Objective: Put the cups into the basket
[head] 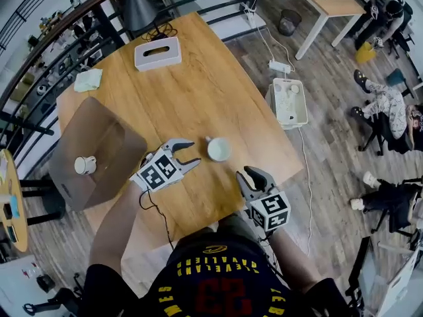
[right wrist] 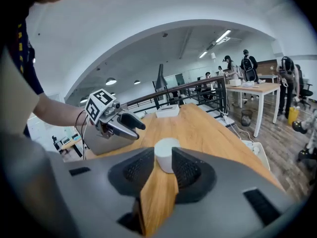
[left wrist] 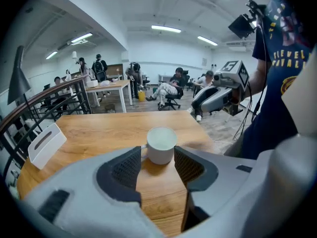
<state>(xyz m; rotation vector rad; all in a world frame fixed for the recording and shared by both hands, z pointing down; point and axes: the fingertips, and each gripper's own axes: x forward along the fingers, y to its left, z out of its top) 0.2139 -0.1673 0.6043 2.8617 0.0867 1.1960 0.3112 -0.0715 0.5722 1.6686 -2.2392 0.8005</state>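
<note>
White cup [head: 219, 149]: it stands upright on the wooden table [head: 192, 91], near the edge closest to me. Its mouth faces up, so its long axis is vertical. Its small handle points up and to the left in the head view, roughly toward the left gripper. I can read no print on the cup.

Left gripper [head: 192, 152]: it sits just left of the cup. Its jaws are spread and point at the cup. In its own view the cup stands just beyond the two tips, and neither pad presses on it. I am holding nothing with it.

Right gripper [head: 246, 177]: it is nearer me and to the cup's right, clearly apart from it. Its jaws are parted and hold nothing. In its own view the cup is lined up in the gap, farther along the table.

Basket [head: 125, 137]: a brownish bin at the table's left edge, well apart from the cup. A second cup [head: 84, 165] stands upright inside it.

Shirt [head: 218, 286]: yellow lettering, partly legible as "EVEL" over "AVAL" in the left gripper view, above a red "23".

Tissue box [head: 158, 53]: white, at the far side of the table, unlabelled.
</note>
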